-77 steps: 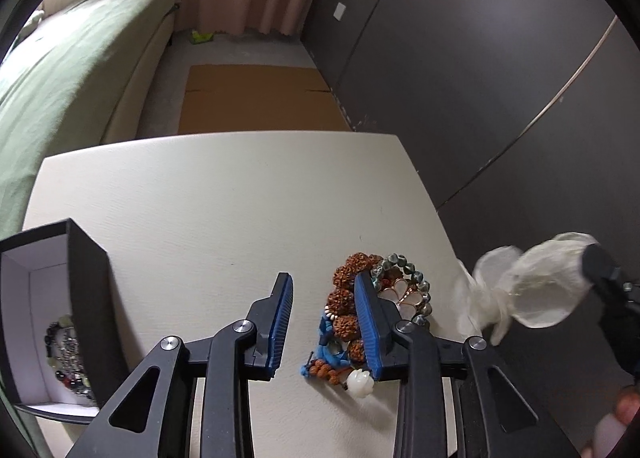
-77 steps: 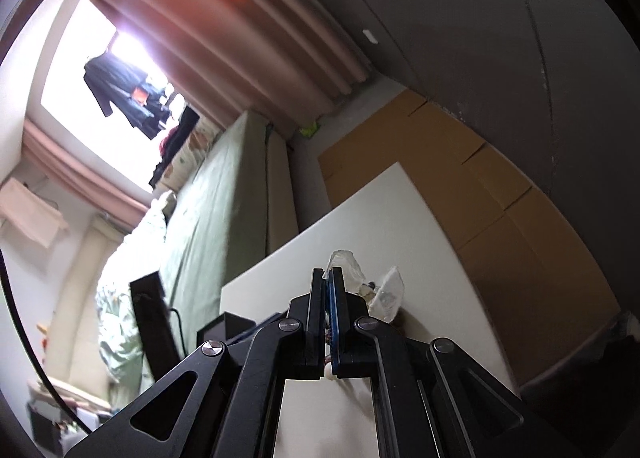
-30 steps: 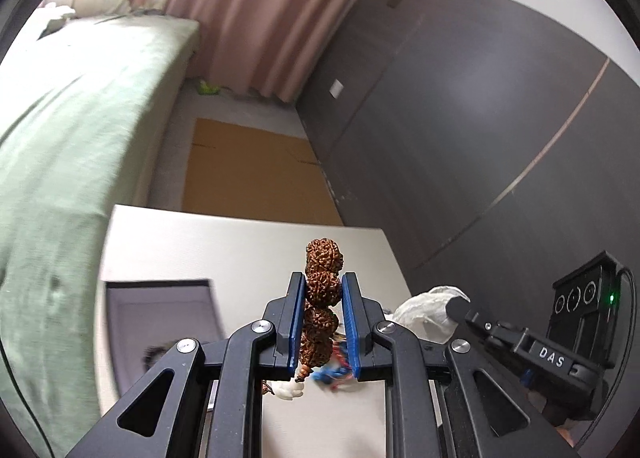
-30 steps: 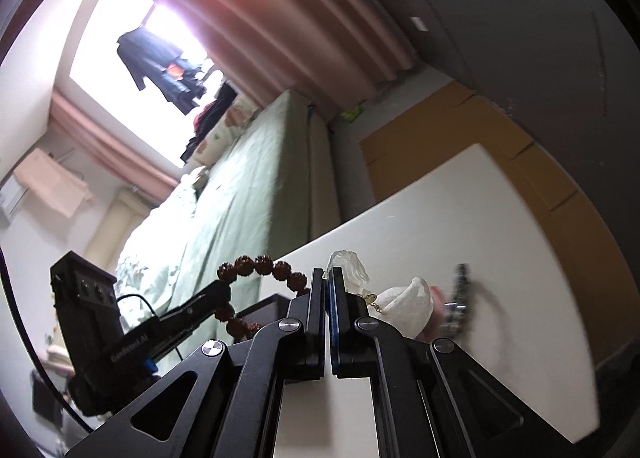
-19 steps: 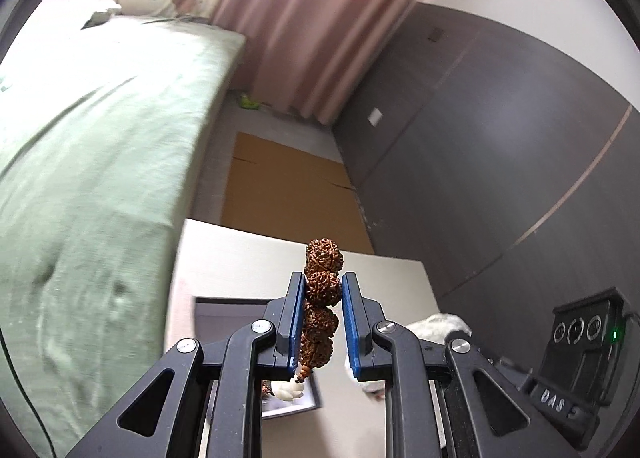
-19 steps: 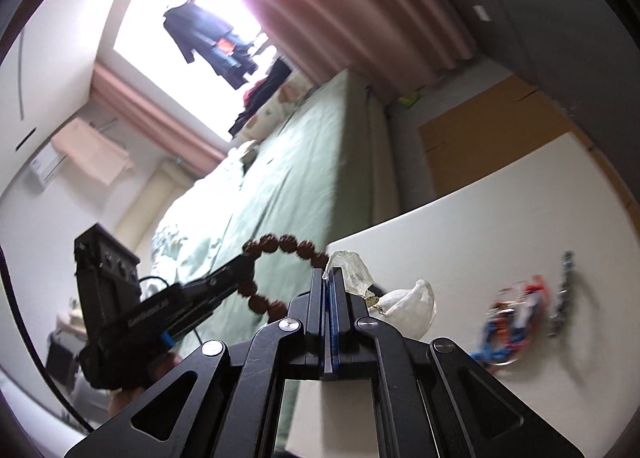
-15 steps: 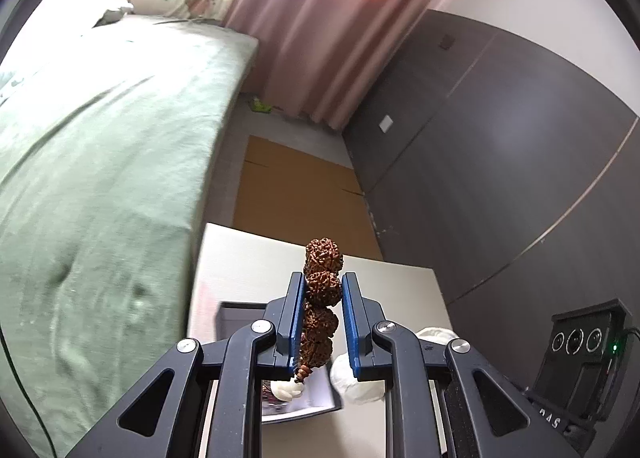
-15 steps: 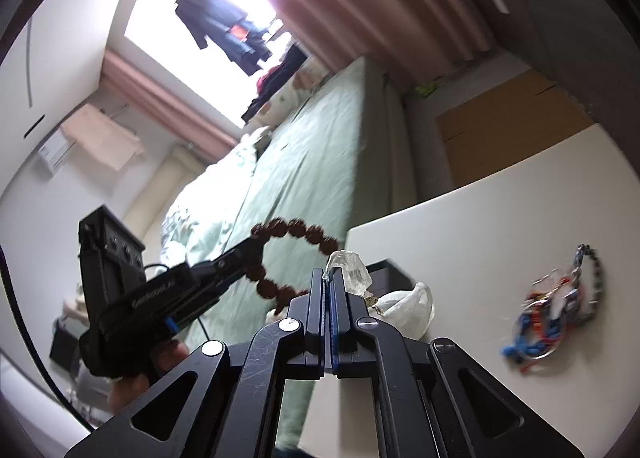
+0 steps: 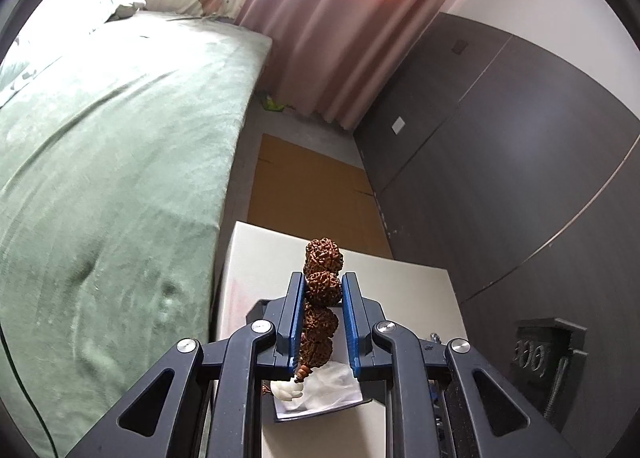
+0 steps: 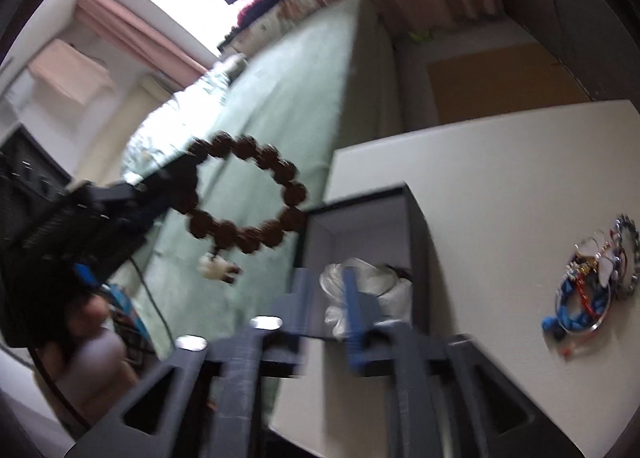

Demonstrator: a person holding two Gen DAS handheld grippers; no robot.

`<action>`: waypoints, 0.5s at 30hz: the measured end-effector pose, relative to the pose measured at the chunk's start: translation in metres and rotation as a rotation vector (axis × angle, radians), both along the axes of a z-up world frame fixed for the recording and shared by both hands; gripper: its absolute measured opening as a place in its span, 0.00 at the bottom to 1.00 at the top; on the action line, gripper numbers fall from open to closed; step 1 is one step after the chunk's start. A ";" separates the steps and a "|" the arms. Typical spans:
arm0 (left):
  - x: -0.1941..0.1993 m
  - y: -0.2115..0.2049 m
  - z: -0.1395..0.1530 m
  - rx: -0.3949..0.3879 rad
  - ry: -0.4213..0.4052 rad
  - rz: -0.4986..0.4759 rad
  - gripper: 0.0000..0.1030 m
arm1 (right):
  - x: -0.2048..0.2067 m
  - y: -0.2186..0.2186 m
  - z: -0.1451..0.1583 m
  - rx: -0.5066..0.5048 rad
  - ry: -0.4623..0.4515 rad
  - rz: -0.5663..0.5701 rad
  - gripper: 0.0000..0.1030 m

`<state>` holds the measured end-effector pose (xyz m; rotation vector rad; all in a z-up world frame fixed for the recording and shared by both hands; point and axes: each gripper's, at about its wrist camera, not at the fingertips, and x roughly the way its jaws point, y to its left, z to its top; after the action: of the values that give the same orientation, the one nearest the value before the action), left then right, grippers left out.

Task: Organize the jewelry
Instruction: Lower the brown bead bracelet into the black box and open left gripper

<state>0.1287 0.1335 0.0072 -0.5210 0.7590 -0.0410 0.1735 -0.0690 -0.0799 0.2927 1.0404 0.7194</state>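
Aloft, left gripper (image 9: pixel 322 292) clasping bracelet (image 9: pixel 322 286)

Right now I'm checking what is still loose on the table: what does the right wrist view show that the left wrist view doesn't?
Only the right wrist view shows the leftover jewelry pile on the white table, and the brown bead bracelet as a full loop. Only the left wrist view shows the left gripper fingers clamping its beads. Both show the black box with the white bag inside.
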 end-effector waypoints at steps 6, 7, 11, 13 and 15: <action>0.003 -0.018 -0.010 -0.015 0.033 -0.068 0.18 | 0.005 -0.042 0.015 0.037 -0.032 -0.100 0.60; 0.004 -0.021 -0.011 -0.017 0.039 -0.079 0.18 | 0.007 -0.054 0.016 0.038 -0.029 -0.132 0.60; 0.009 -0.036 -0.019 -0.032 0.072 -0.129 0.18 | 0.011 -0.089 0.022 0.052 -0.021 -0.211 0.60; 0.015 -0.043 -0.026 0.029 0.134 -0.148 0.19 | 0.012 -0.108 0.026 0.059 -0.023 -0.247 0.60; 0.022 -0.047 -0.036 0.083 0.202 -0.146 0.20 | 0.013 -0.123 0.029 0.064 -0.027 -0.278 0.60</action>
<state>0.1503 0.0869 -0.0293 -0.3940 0.9917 -0.0931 0.1861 -0.1921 -0.0505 0.4717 0.9292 0.5045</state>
